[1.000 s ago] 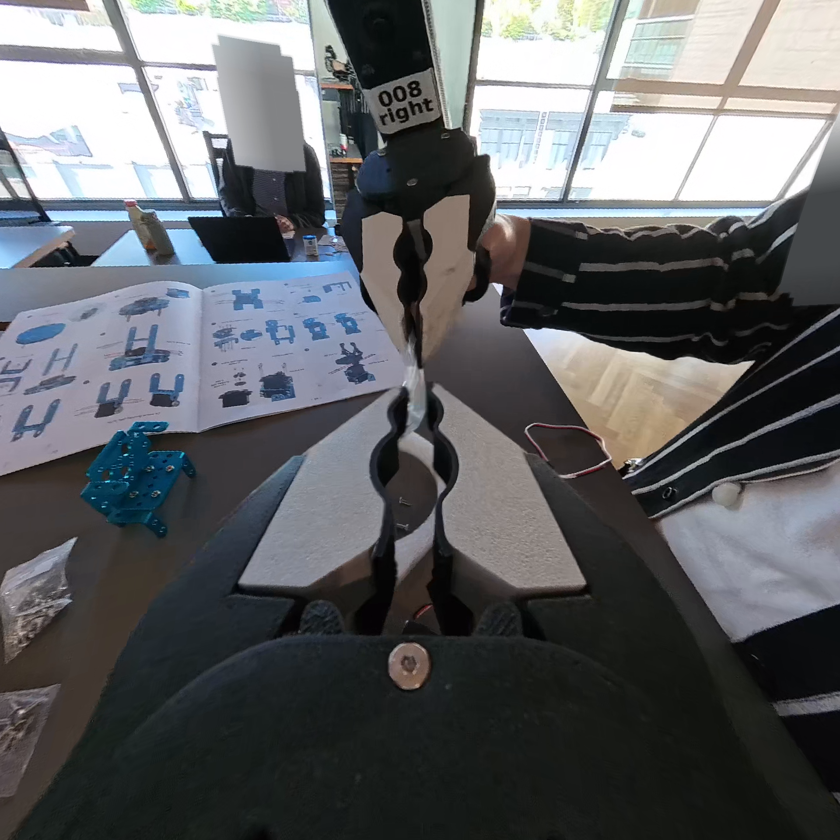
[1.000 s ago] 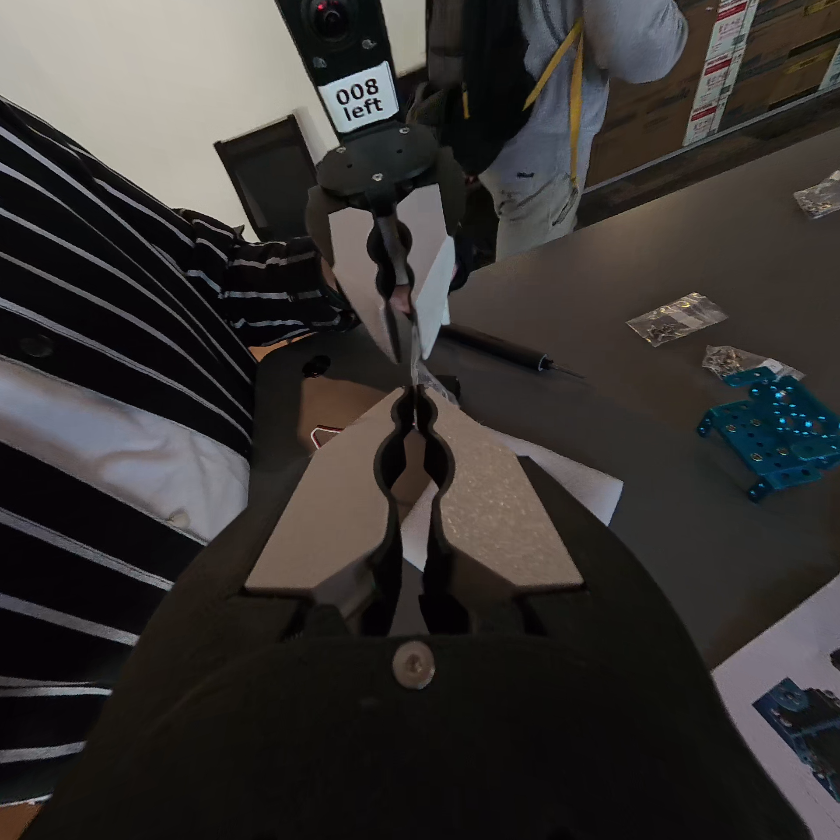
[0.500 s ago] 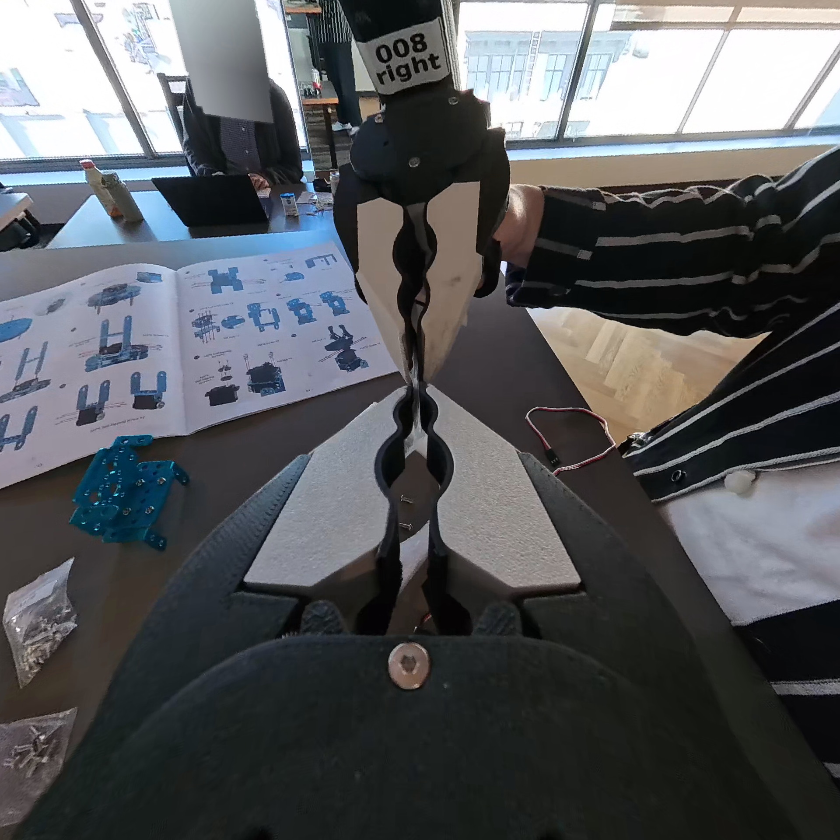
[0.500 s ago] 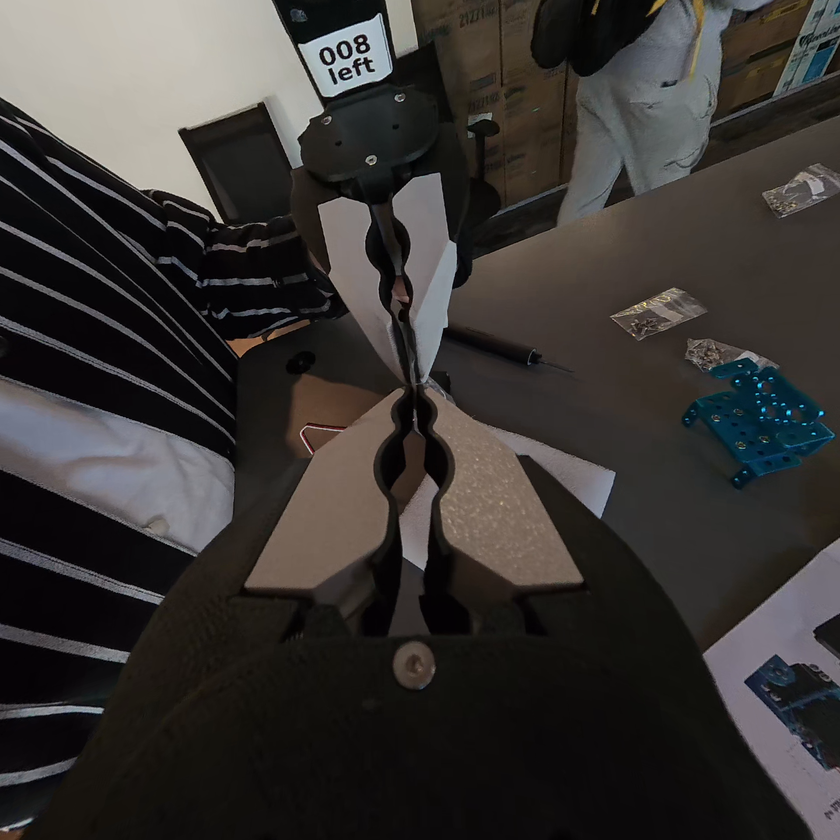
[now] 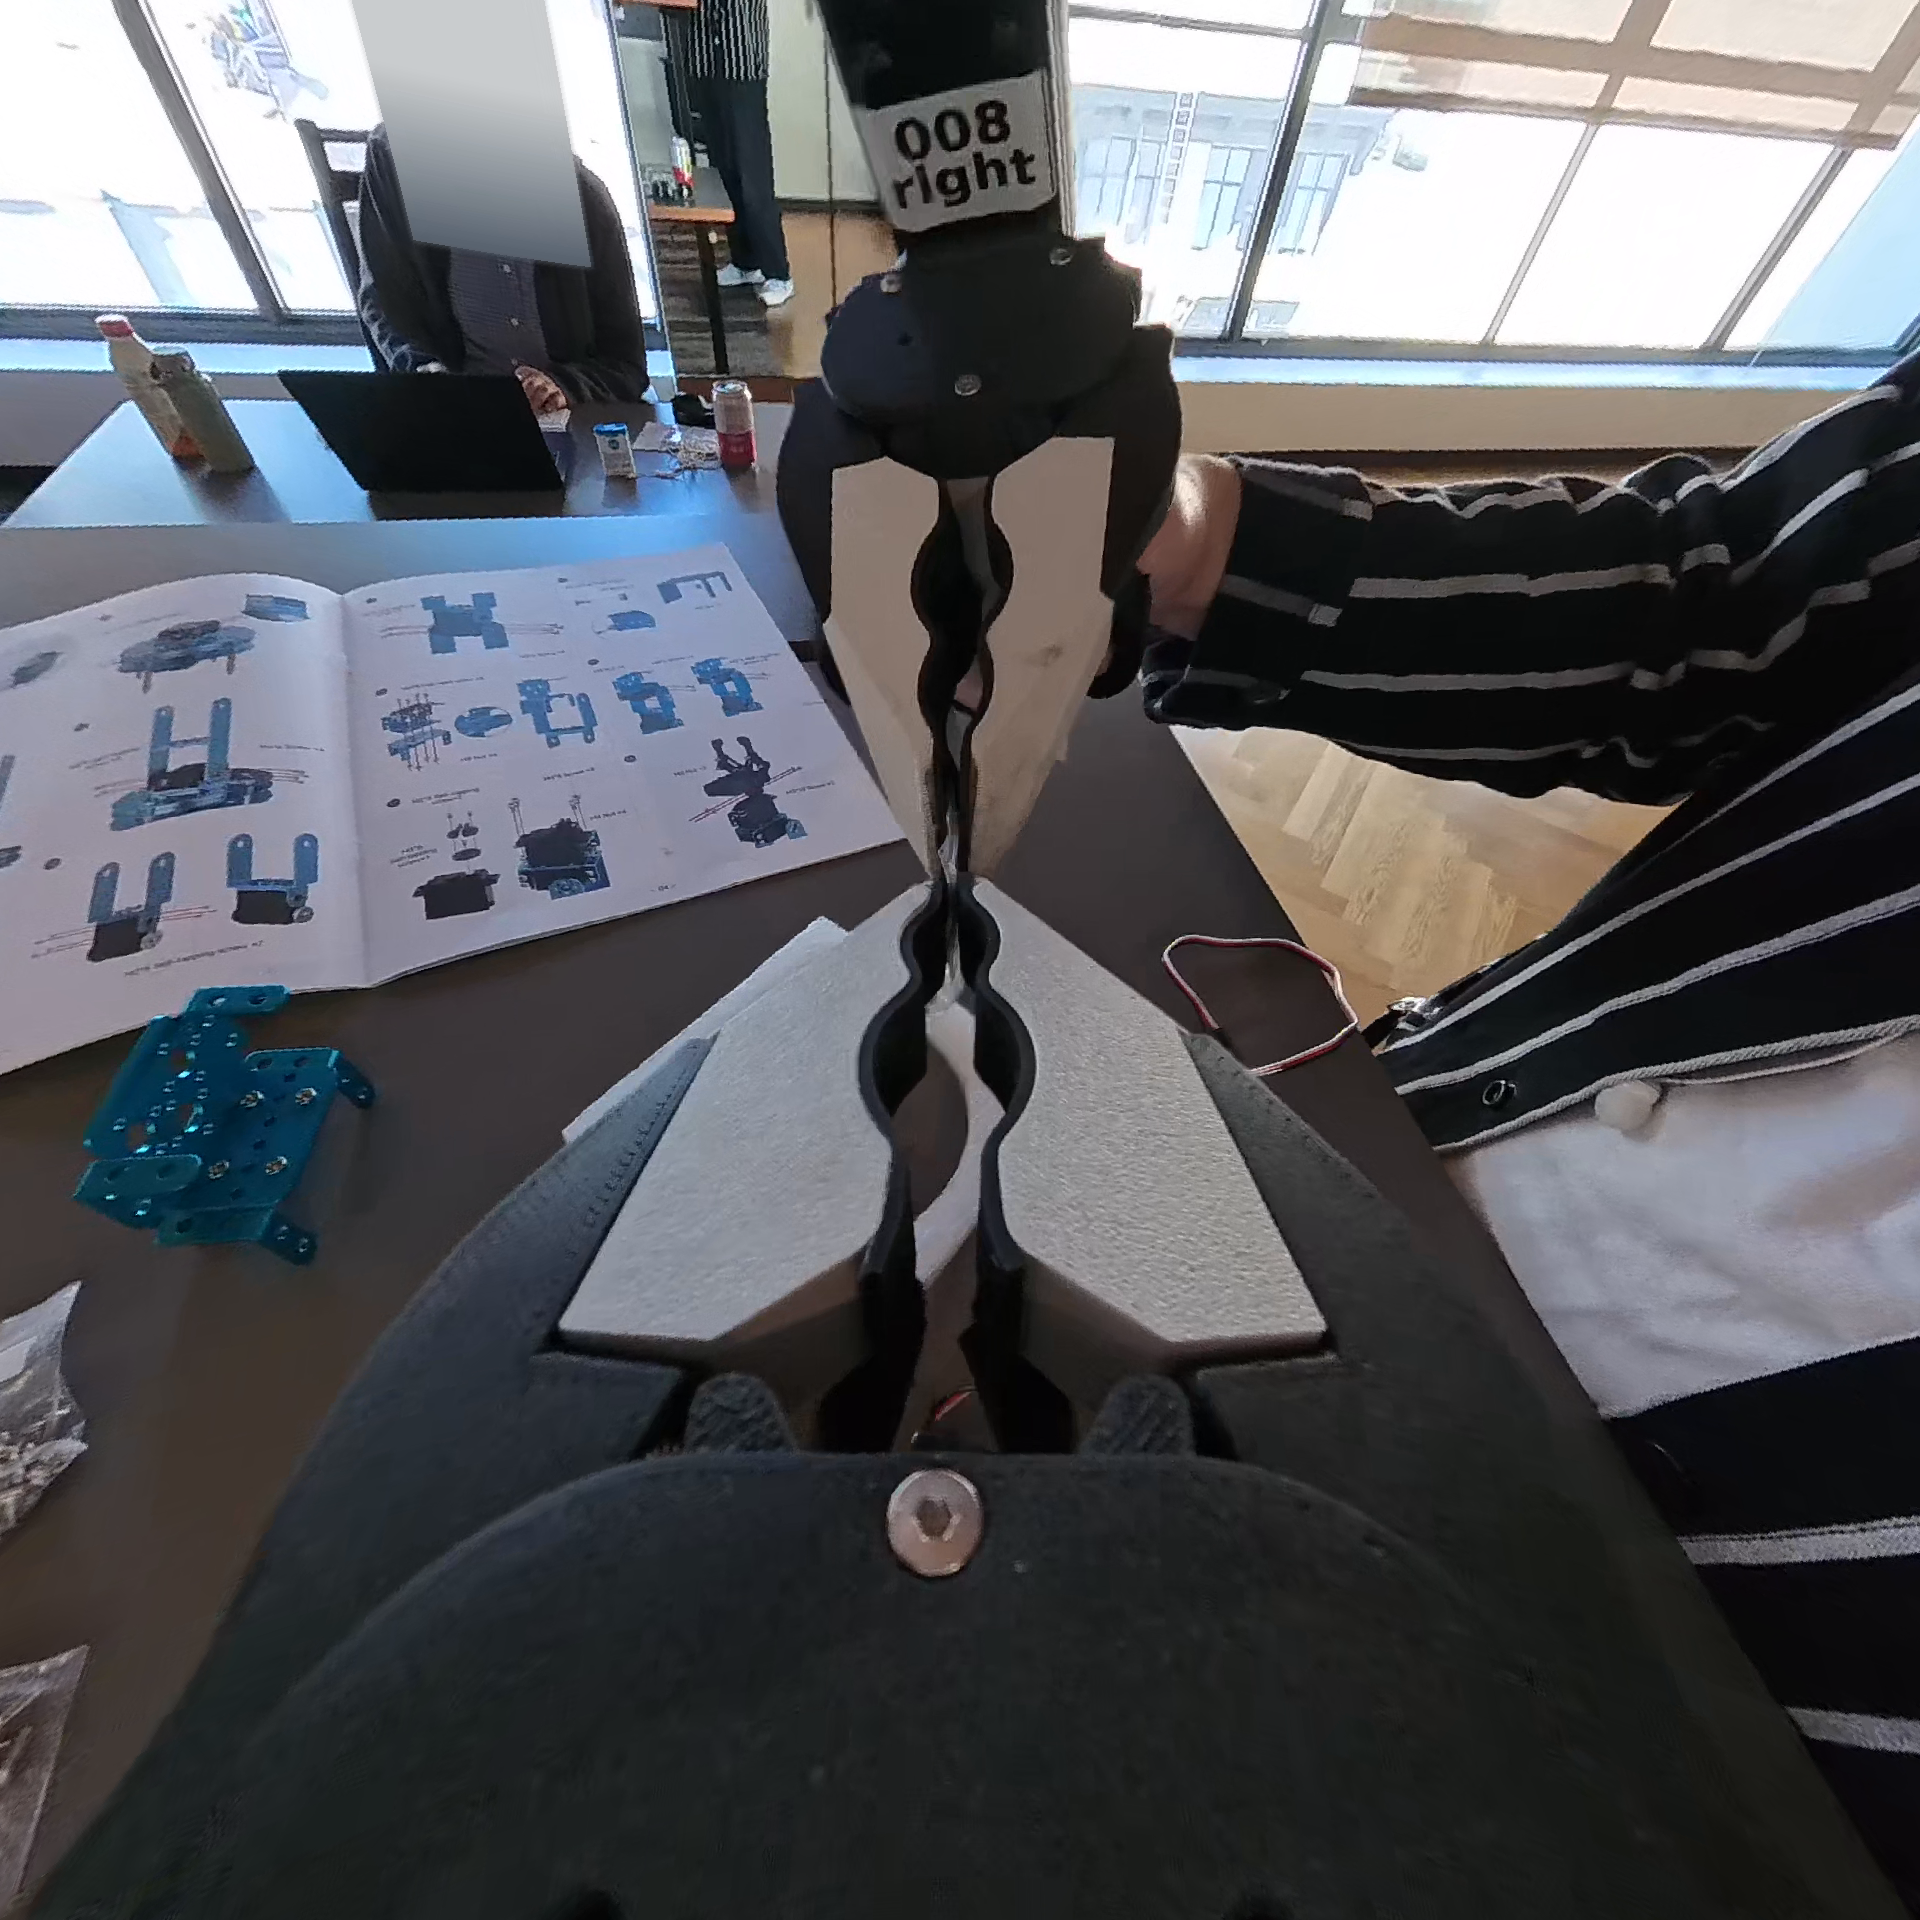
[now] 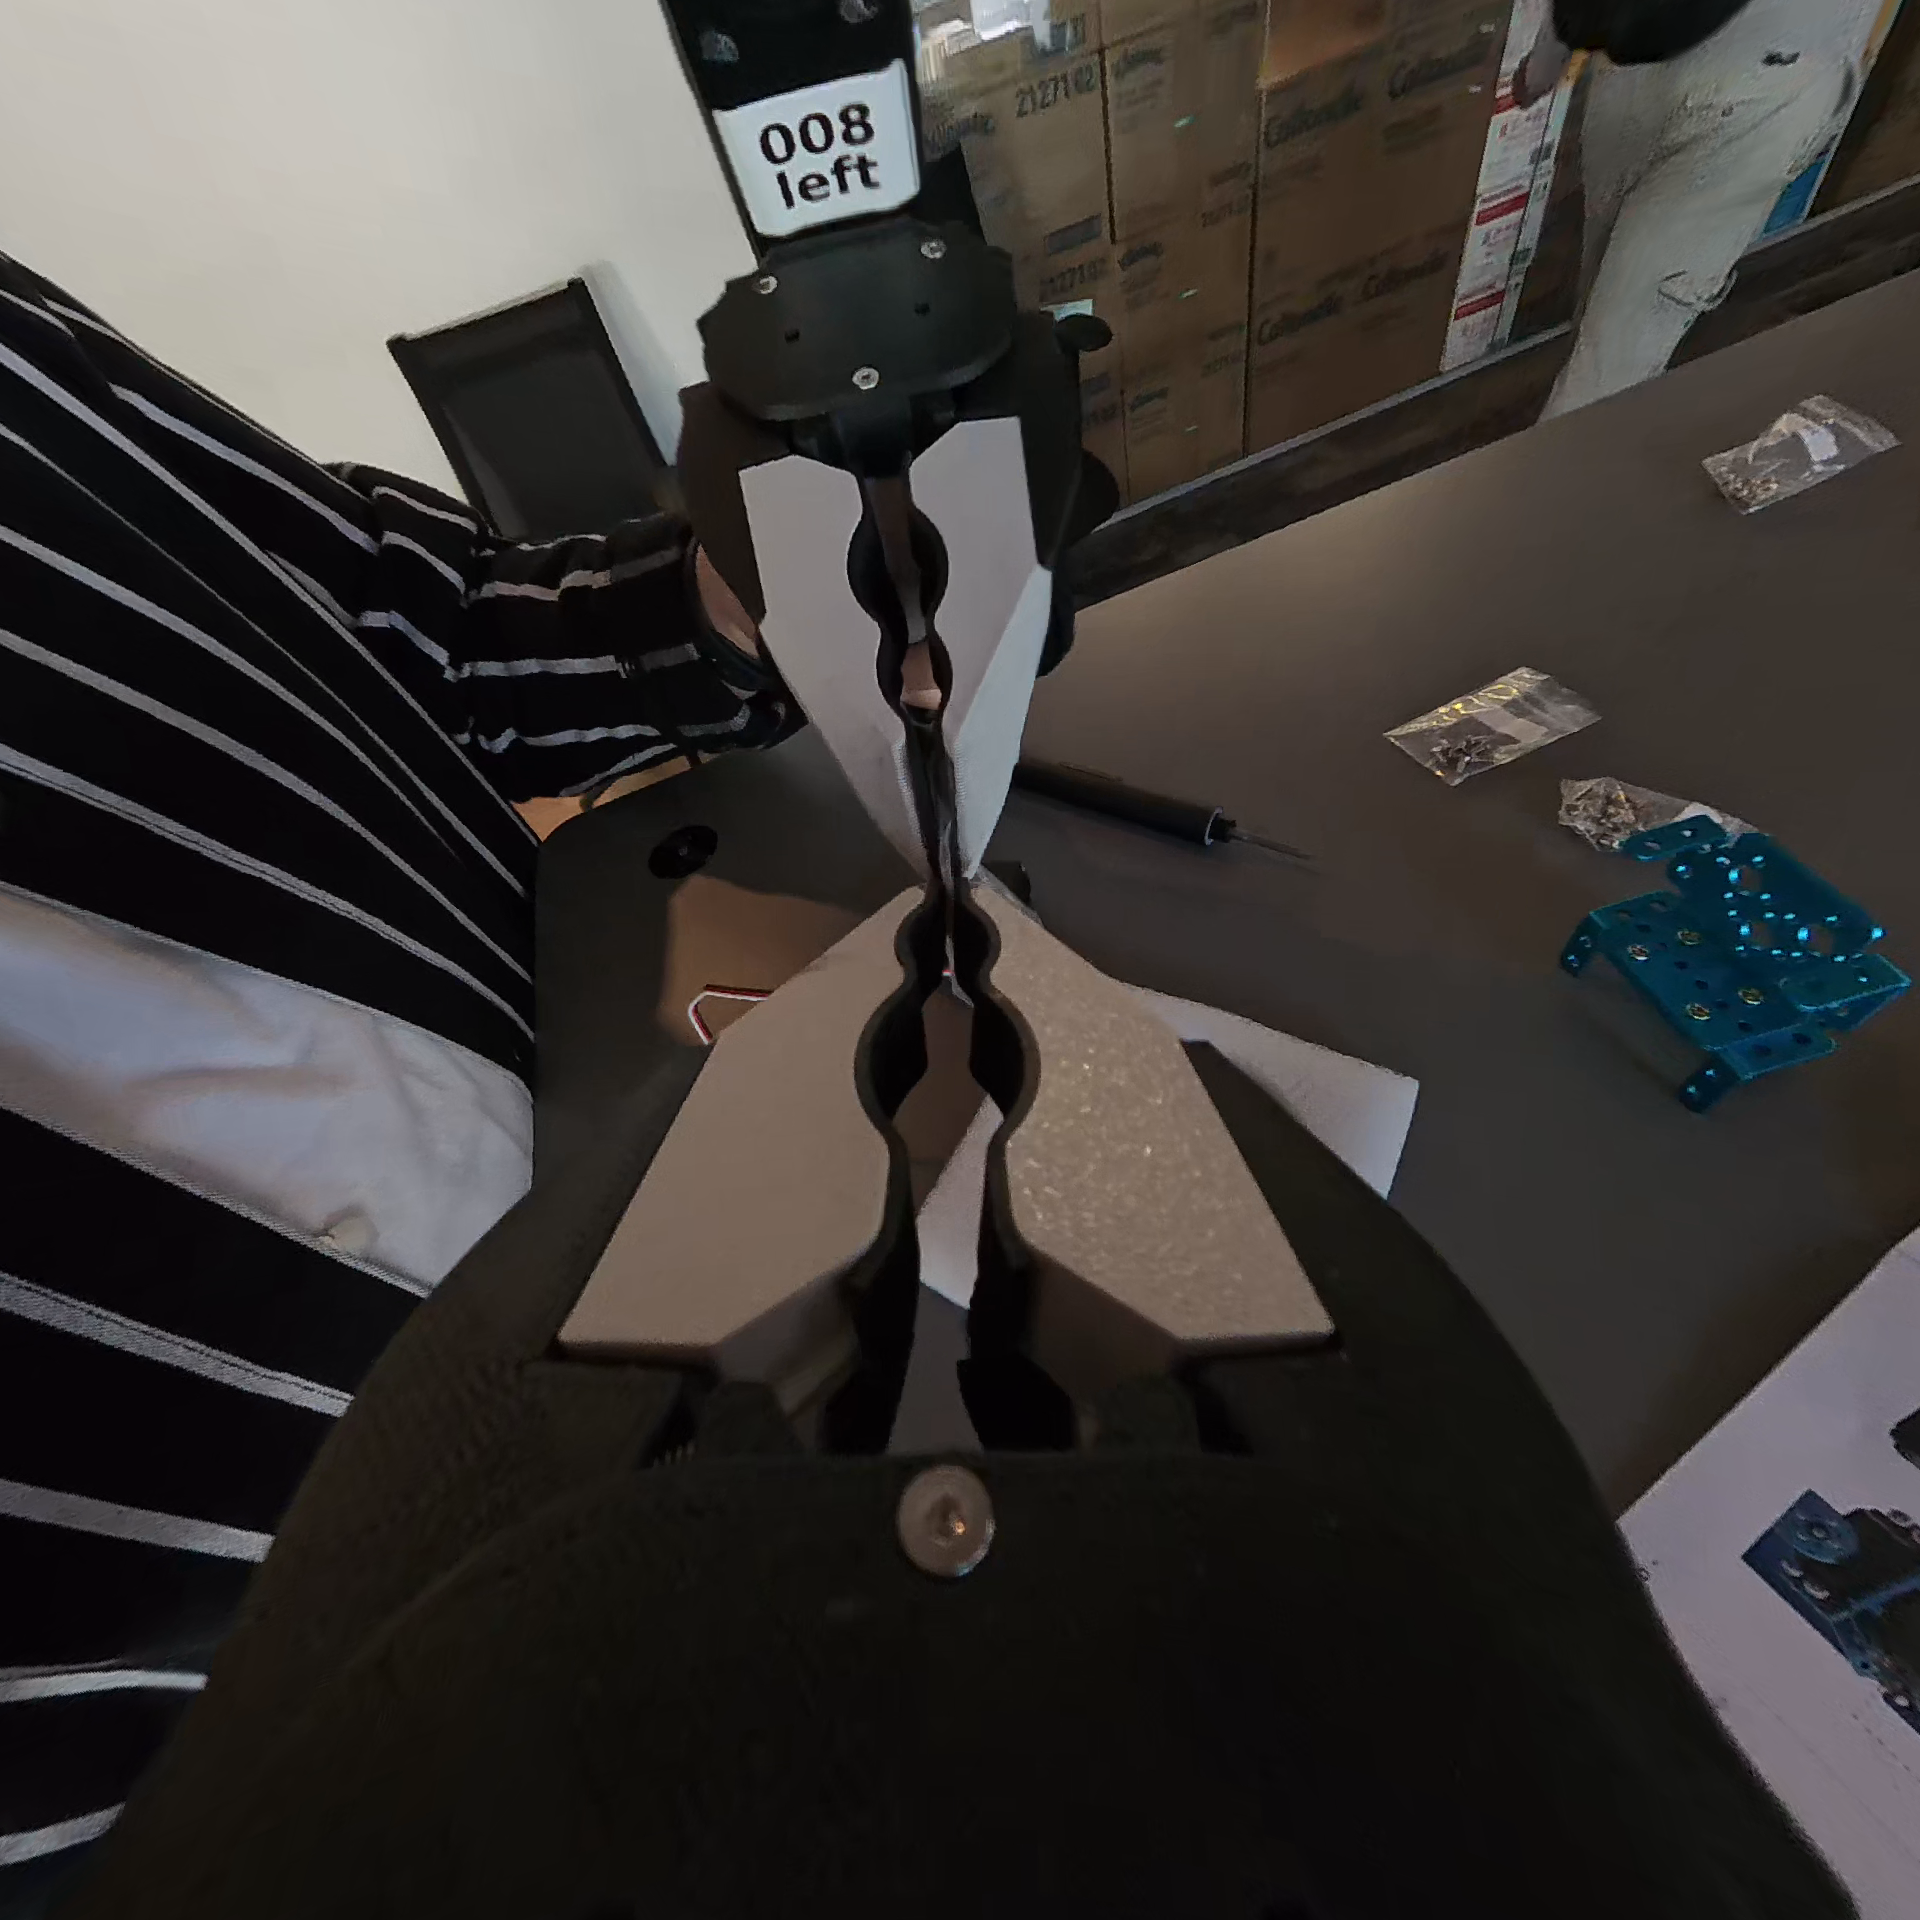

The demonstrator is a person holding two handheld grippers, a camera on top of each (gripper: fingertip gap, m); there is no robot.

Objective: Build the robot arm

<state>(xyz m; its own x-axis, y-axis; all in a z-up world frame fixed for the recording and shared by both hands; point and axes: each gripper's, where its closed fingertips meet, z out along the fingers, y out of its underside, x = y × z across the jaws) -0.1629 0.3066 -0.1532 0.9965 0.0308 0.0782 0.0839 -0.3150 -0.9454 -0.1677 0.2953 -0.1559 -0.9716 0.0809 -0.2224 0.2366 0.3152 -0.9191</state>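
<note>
A: Going left to right across the left wrist view, what lies on the tabletop (image 5: 582, 997)?

B: Clear bags of small hardware at the lower left edge, a blue metal bracket (image 5: 213, 1117), an open instruction booklet (image 5: 416, 748) above it, then at centre the two tongs, tip to tip.

A: What's between them?

B: A thin clear plastic strip (image 5: 951, 842), apparently a small bag, its long axis running from one tip to the other. The left tongs (image 5: 948, 914) are pressed together on its near end; the right tongs (image 5: 951, 831) pinch the far end.

A: And to the right?

B: A red-and-white wire (image 5: 1262, 997) near the tabletop's edge.
</note>
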